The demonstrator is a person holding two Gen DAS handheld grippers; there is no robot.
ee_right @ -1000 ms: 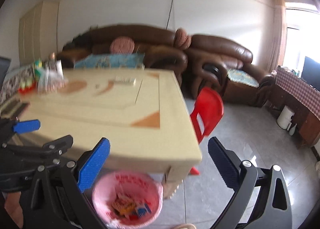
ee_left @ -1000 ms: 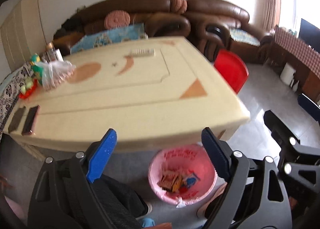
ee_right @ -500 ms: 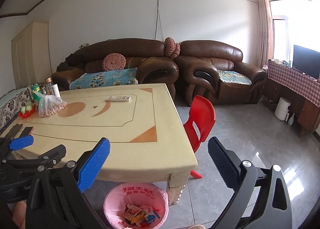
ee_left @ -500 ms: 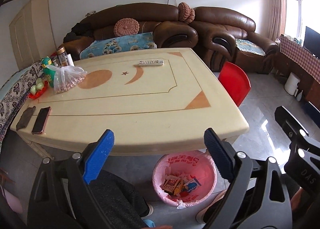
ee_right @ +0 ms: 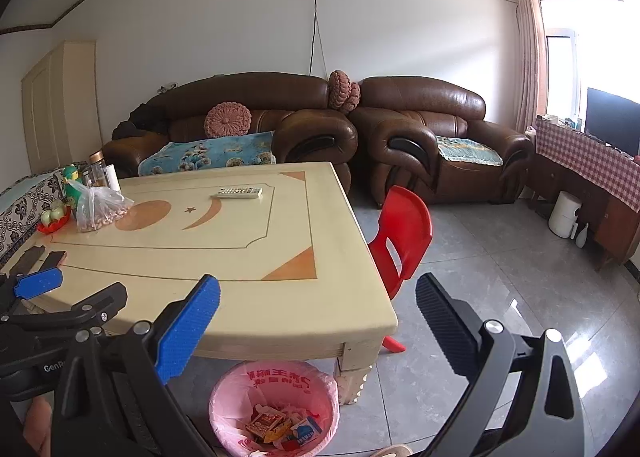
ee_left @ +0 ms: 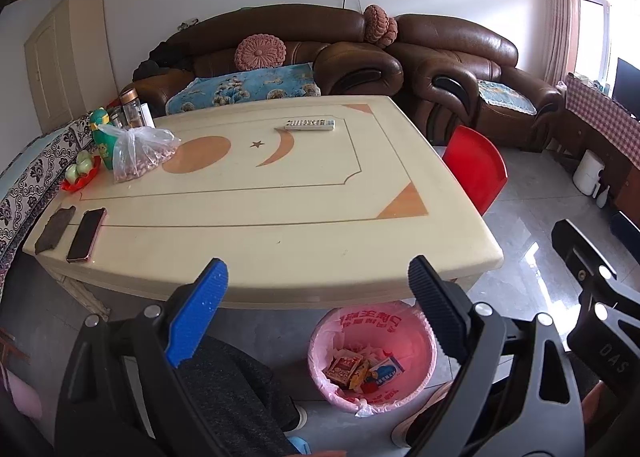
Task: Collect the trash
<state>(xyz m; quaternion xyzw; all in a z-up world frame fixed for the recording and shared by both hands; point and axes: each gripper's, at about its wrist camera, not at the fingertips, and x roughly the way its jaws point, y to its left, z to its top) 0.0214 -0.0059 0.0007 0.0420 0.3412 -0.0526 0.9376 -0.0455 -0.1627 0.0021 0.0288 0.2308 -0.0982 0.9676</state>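
A pink-lined trash bin (ee_left: 340,325) (ee_right: 224,401) stands on the floor under the near edge of the cream table (ee_left: 280,193) (ee_right: 224,257). Several small wrappers and boxes (ee_left: 362,371) (ee_right: 282,427) lie inside it. My left gripper (ee_left: 316,281) hangs open above the table's front edge, nothing between its fingers. My right gripper (ee_right: 316,297) is open too, empty, over the table's near right corner. The left gripper (ee_right: 38,283) also shows at the left in the right wrist view.
On the table lie a remote (ee_left: 309,124), a clear bag of nuts (ee_left: 136,153), a phone (ee_left: 86,233), a dark wallet (ee_left: 54,223) and bottles (ee_left: 134,109). A red chair (ee_left: 474,173) stands at the right side. Brown sofas (ee_right: 432,137) line the back wall.
Both views have steadied from blur and tilted slightly upward, so the sofas and wall fill more of the picture. Both grippers stay open and empty.
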